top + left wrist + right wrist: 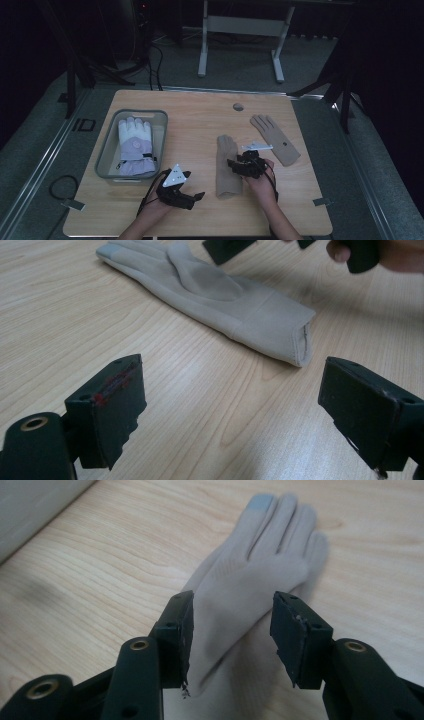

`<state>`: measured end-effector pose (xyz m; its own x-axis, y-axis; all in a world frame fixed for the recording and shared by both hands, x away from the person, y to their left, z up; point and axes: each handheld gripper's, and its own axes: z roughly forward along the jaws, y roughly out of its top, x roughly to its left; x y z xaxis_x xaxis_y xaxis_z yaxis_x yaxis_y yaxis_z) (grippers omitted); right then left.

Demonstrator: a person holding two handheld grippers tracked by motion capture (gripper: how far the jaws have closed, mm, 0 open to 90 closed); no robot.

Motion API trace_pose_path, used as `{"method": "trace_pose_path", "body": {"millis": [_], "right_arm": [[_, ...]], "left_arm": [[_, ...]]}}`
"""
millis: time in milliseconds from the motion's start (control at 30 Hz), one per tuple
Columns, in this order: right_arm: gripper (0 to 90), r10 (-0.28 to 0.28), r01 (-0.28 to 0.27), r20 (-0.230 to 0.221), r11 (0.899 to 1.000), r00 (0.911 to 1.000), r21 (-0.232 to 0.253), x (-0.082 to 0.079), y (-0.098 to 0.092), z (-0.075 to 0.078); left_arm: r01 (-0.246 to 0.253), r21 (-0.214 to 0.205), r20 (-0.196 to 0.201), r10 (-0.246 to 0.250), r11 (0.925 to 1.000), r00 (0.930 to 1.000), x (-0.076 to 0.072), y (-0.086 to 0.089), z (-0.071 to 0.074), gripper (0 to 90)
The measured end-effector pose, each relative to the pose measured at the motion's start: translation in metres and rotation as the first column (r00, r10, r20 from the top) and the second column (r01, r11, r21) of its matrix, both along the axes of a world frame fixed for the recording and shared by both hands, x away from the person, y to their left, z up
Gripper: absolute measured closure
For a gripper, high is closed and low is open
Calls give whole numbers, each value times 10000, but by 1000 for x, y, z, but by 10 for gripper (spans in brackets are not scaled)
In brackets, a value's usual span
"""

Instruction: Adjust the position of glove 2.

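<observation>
Right gripper view: a beige glove (250,575) lies flat on the wooden table (90,580), fingers pointing away, one fingertip patched in grey-blue. The right gripper (232,630) sits low over the glove's palm and thumb part; its 2 black jaws are parted with glove fabric between them, the left jaw right against the fabric's edge, the other standing clear, so nothing is pinched.

In the high view this glove (227,167) rests right of the table's middle, just beside the right gripper (239,166) and the hand behind it. A 2nd beige glove (276,140) lies spread further right, apart from the 1st.

The left gripper (192,197) is near the table's front edge, left of the glove and not touching it. In the left gripper view its jaws (232,410) are spread wide over bare wood, with the glove's cuff (295,335) ahead of them.

At the table's left stands a grey bin (107,145) holding a white and lilac padded glove (135,145).
</observation>
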<state>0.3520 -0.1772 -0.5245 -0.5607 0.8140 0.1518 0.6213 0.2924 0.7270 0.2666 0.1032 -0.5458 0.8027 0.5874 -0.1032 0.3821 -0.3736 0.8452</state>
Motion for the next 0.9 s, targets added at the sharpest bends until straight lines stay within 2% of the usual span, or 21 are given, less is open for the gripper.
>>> {"method": "trace_pose_path", "body": {"millis": [100,167,300,400,433,467,500,567,600,633,667,700,733,800,900], "right_arm": [[521,379,-372,381,9991,9986,-177,4,-14,9],[534,446,-421,609,9982,9971,-416,6,-21,12],[541,532,-494,846,9977,9950,-465,14,-42,15],[550,335,-296,926,9986,9951,-428,21,-61,16],[550,335,-296,926,9986,9951,-428,21,-61,16],[552,136,-83,1091,9987,9939,-493,26,-75,17],[552,136,-83,1091,9987,9939,-493,26,-75,17],[556,-250,292,1094,9989,9937,-368,32,-90,18],[558,-488,540,1106,9976,9927,-443,37,-101,18],[558,-488,540,1106,9976,9927,-443,37,-101,18],[558,-705,766,1067,9956,9918,-538,44,-112,17],[558,-705,766,1067,9956,9918,-538,44,-112,17],[557,-862,936,1034,9933,9909,-681,51,-121,15],[557,-930,1006,1011,9923,9905,-723,54,-124,15],[553,-1001,1102,980,9885,9901,-1034,66,-134,12]], "left_arm": [[-7,20,-2,7,10000,10000,0,0,0,117],[1,13,-2,-1,10000,10000,1,1,0,117],[-14,-19,-40,14,10000,10000,1,1,-1,117],[-6,-17,-69,6,10000,10000,1,1,-2,117],[-6,-17,-69,6,10000,10000,1,1,-2,117],[-5,16,-69,5,10000,10000,1,0,-2,117],[-5,16,-69,5,10000,10000,1,0,-2,117],[38,-3,-42,-38,10000,10000,0,0,-1,117],[42,0,-42,-42,10000,10000,0,0,-1,117],[44,-23,-48,-44,10000,10000,0,0,0,117],[42,-40,-50,-42,10000,10000,0,-1,0,117],[45,-36,-59,-46,10000,10000,0,-1,-1,117],[61,-29,-93,-61,10000,9999,0,-1,-1,117],[40,-65,-98,-41,10000,9999,0,-1,-1,117],[96,-98,-77,-97,9999,9999,0,-1,-1,117]]}}
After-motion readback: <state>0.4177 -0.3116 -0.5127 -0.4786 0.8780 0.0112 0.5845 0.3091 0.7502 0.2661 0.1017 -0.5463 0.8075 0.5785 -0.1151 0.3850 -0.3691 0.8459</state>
